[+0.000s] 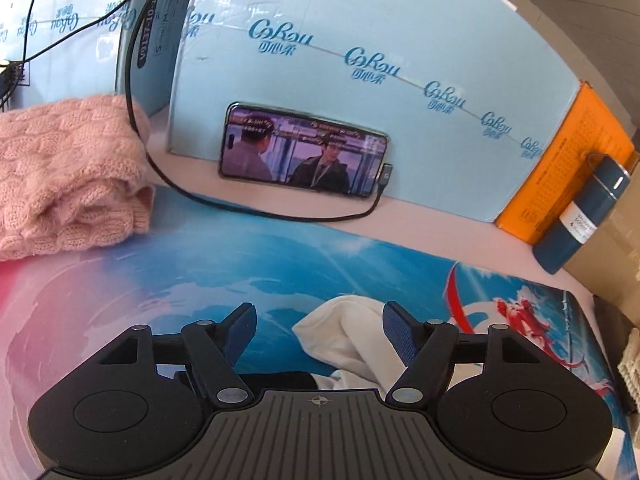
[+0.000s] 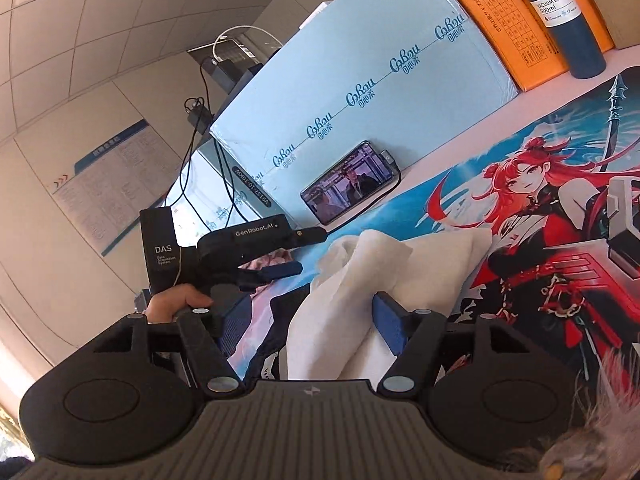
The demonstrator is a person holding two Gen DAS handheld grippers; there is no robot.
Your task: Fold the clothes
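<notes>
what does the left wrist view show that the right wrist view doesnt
Only the left wrist view shows the folded pink cable-knit sweater at the left on the printed desk mat.

Only the right wrist view shows the left gripper from outside, the hand holding it, the red-haired figure printed on the mat, and the wall notice board.

Both show the crumpled white garment, lying between each camera's own open gripper, the phone playing a video, the light blue carton, the orange box and the dark blue vacuum bottle.
</notes>
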